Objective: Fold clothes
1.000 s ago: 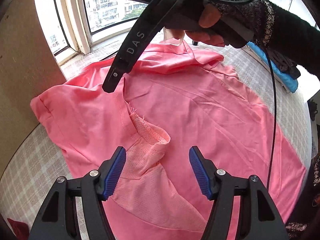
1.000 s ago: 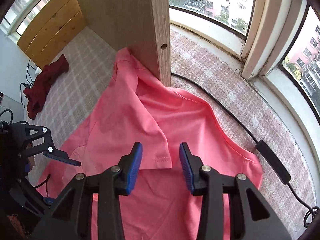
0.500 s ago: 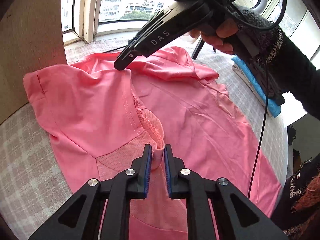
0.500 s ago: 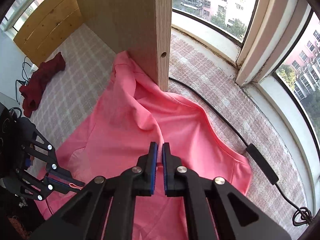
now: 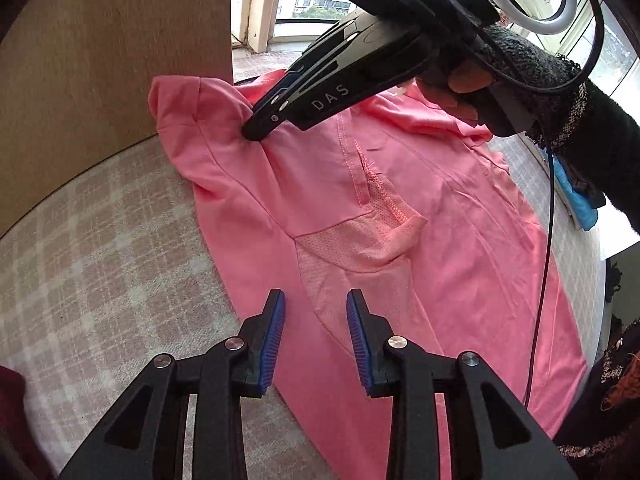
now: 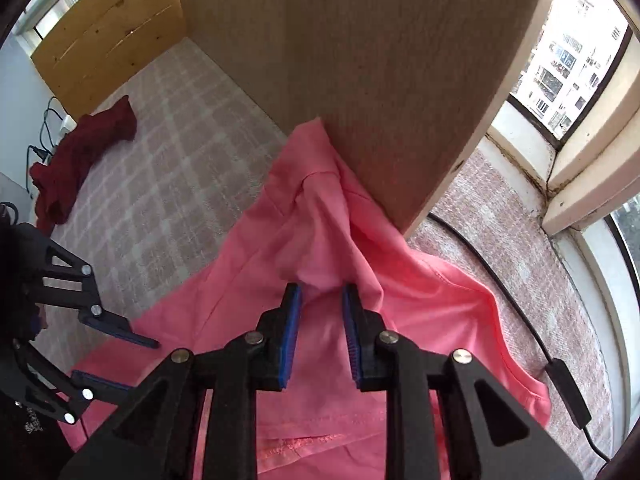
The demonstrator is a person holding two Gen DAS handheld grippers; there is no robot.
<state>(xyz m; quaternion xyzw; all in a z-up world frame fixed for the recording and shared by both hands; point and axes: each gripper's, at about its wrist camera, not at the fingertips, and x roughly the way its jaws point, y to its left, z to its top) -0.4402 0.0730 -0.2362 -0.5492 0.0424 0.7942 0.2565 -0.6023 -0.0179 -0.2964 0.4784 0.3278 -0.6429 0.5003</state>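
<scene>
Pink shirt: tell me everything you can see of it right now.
The pink shirt is a thin, smooth knit with a mesh neck panel and stitched seams, lying spread and wrinkled on the checked bedcover. One sleeve bunches against the wooden board. The right claw, opening, has a raised fold between its pads. The left claw, also opening, hovers over the shirt's edge, gripping nothing.

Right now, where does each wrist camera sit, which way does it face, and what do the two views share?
Left wrist: sits on the left gripper, looking steeply down at the pink shirt; its jaws are opening above the cloth, and the right gripper and the hand holding it show ahead.
Right wrist: sits on the right gripper, looking down toward the wooden panel and window; its jaws are opening around bunched shirt fabric, with the left gripper at the left edge.
Shared: shirt, checked cover, panel, each other's gripper.
</scene>
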